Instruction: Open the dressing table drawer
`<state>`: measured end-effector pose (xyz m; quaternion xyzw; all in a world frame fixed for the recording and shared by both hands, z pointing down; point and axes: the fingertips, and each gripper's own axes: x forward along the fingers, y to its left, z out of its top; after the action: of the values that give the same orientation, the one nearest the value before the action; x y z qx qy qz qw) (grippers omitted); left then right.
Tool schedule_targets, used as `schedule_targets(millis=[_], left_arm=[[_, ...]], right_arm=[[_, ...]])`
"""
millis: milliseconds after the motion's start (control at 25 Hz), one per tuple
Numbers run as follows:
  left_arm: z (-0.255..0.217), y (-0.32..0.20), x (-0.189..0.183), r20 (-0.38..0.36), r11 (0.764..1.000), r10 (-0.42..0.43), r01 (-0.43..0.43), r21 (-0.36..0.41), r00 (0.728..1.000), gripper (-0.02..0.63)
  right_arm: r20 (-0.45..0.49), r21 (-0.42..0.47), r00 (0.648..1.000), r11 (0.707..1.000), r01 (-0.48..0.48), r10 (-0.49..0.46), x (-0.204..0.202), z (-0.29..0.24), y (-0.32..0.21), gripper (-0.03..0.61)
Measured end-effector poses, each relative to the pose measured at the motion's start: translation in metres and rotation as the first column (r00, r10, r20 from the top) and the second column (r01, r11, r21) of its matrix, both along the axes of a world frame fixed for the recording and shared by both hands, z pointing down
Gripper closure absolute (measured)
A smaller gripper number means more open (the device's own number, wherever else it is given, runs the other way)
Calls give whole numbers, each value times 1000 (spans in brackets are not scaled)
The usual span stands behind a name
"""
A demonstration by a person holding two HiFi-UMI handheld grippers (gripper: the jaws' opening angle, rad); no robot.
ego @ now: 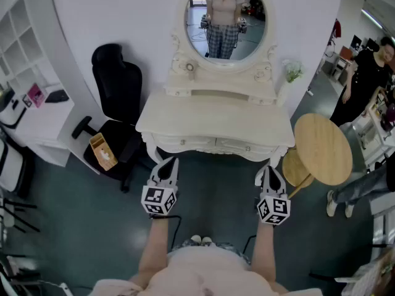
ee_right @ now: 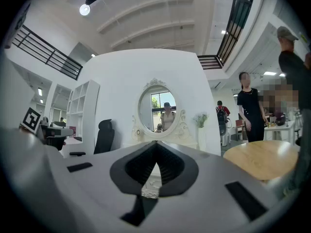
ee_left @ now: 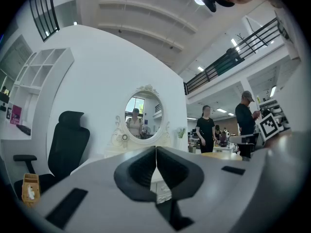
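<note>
The white dressing table with an oval mirror stands straight ahead. Its two front drawers are closed, flush with the carved front. My left gripper hangs level just short of the table's left front corner, jaws shut and empty. My right gripper hovers level near the right front corner, also shut with nothing in it. In the left gripper view the left gripper has its tips touching, and a drawer front shows below them. The right gripper likewise has its tips together in the right gripper view.
A black office chair with a small wooden box on its seat stands left of the table. A round wooden table and a stool crowd the right side. A white desk and shelf are at far left. A person stands at the right.
</note>
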<state>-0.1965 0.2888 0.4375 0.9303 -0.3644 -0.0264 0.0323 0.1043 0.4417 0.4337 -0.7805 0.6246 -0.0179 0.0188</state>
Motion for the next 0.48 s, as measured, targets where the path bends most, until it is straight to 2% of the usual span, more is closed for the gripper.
schedule_targets(millis=[480], left_arm=[[3, 5, 2, 5, 1000, 9, -9, -1, 1000, 586]], right_arm=[[3, 2, 1000, 1000, -4, 4, -4, 2, 6, 566]])
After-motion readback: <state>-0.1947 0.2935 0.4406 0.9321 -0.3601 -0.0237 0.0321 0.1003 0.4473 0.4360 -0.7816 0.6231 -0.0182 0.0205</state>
